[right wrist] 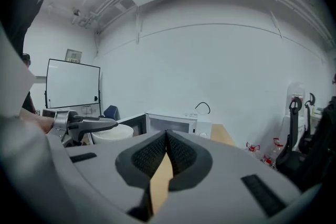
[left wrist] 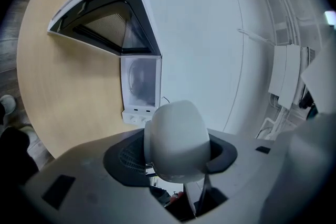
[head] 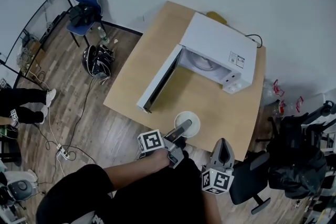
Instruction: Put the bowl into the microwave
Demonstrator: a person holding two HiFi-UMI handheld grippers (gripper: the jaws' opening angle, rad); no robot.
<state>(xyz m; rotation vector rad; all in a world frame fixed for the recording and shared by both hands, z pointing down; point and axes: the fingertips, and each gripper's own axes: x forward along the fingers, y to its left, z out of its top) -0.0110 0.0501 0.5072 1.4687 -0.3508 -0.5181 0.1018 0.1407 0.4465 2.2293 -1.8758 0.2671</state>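
In the head view my left gripper (head: pixel 185 126) is shut on the rim of a white bowl (head: pixel 184 117) at the near edge of the wooden table (head: pixel 136 76). The left gripper view shows the bowl (left wrist: pixel 177 139) clamped between the jaws and tipped on its side. Beyond it stands the white microwave (left wrist: pixel 139 81) with its door (left wrist: pixel 105 18) swung open. In the head view the microwave (head: pixel 218 44) stands at the table's far side, its door (head: pixel 160 81) open to the left. My right gripper (head: pixel 222 141) hangs by the table's near right edge, its pads (right wrist: pixel 157 152) together on nothing.
A blue chair (head: pixel 86 0) and a dark helmet-like heap (head: pixel 98 59) are on the floor to the left. A black office chair (head: pixel 252 176) stands close at the right. A person's legs (head: pixel 26 105) and a power strip (head: pixel 63 152) lie at the far left.
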